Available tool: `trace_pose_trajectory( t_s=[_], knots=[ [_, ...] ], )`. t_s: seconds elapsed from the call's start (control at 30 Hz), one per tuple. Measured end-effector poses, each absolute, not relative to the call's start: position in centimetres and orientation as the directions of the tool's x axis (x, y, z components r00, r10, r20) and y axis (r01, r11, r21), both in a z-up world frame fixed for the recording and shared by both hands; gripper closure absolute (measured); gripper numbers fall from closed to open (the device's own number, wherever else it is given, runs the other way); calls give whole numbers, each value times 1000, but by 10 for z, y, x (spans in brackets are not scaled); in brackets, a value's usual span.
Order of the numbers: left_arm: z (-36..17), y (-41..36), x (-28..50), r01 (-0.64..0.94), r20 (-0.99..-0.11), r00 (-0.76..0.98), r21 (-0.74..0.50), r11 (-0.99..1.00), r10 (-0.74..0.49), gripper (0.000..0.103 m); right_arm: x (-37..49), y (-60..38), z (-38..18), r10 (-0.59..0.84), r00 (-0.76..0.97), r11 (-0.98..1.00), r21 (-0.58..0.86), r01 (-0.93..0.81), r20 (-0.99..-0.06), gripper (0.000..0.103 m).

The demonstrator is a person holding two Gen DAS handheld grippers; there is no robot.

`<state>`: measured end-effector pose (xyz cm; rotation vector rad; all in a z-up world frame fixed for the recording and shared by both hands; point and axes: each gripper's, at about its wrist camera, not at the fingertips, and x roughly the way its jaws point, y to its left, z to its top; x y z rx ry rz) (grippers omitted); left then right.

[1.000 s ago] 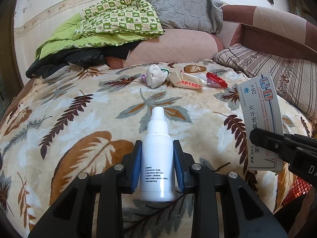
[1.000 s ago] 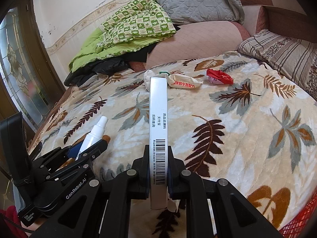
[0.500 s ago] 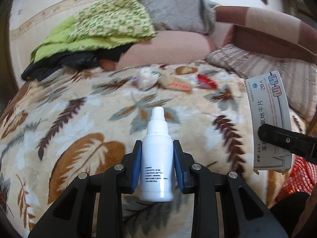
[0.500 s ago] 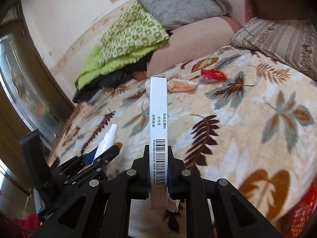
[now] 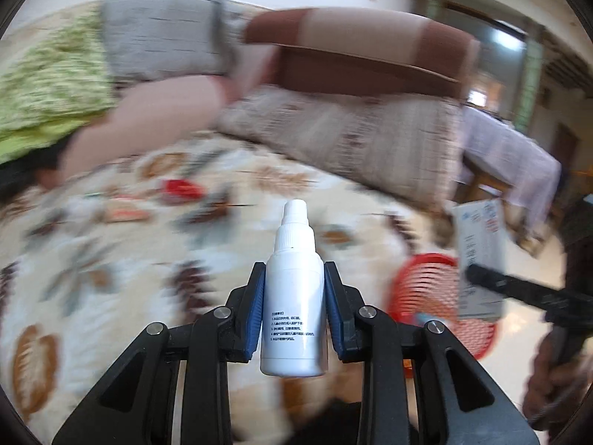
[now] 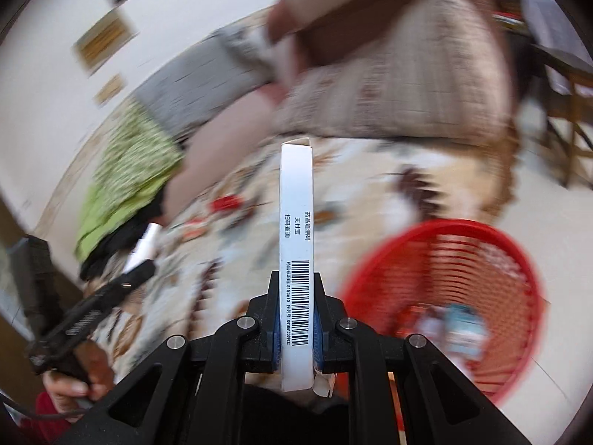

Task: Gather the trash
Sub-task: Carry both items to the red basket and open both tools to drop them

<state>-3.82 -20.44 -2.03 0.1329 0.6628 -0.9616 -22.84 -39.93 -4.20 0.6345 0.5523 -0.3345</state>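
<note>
The left gripper [image 5: 294,307] is clamped on a white plastic spray bottle [image 5: 292,296], its blue pads [image 5: 256,311] pressing both sides of the body while the capped nozzle points forward over the leaf-patterned bedspread [image 5: 111,259]. The right gripper [image 6: 296,319] is clamped on a slim white medicine box [image 6: 296,241], held edge-on with its barcode face toward the camera and its far end reaching out past the fingers. A red plastic mesh basket [image 6: 456,282] stands on the pale floor just beside the bed's edge, to the right of both grippers, with a few blurred items inside it. More trash lies on the bedspread farther back, including a red wrapper [image 5: 181,188]. Both views are heavily motion-blurred. A hand [image 6: 74,378] grips the left tool's handle in the right wrist view
</note>
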Motion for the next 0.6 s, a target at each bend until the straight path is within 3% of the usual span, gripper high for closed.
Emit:
trace_pose_trajectory(
  t_s=[0.13, 0.33, 0.37, 0.4, 0.47, 0.5, 0.53, 0.6],
  knots=[
    [-25, -267, -64, 862, -613, 163, -293, 414, -773, 74, -259, -429, -57, -195, 763, 697, 460, 550, -616, 89],
    [-44, -339, -91, 876, -654, 8, -360, 320, -756, 74, -275, -456, -74, -244, 706, 634, 442, 635, -665, 87],
    [-46, -346, -94, 874, -654, -8, -372, 312, -756, 74, -275, -459, -75, -256, 690, 631, 424, 650, -677, 80],
    [-49, -353, -96, 874, -660, -38, -386, 295, -750, 69, -275, -461, -75, -263, 678, 625, 414, 662, -686, 65],
    [-48, -357, -100, 879, -663, -40, -378, 289, -747, 58, -280, -465, -76, -282, 669, 614, 407, 677, -688, 52],
    [-46, -355, -98, 881, -660, -24, -369, 296, -751, 47, -282, -466, -76, -286, 671, 618, 404, 675, -684, 52],
    [-45, -351, -97, 881, -654, -10, -363, 302, -757, 44, -282, -465, -74, -289, 675, 628, 398, 669, -678, 52],
    [-40, -337, -89, 875, -648, 24, -354, 329, -761, 43, -279, -462, -70, -289, 687, 640, 399, 657, -667, 52]
  ],
)
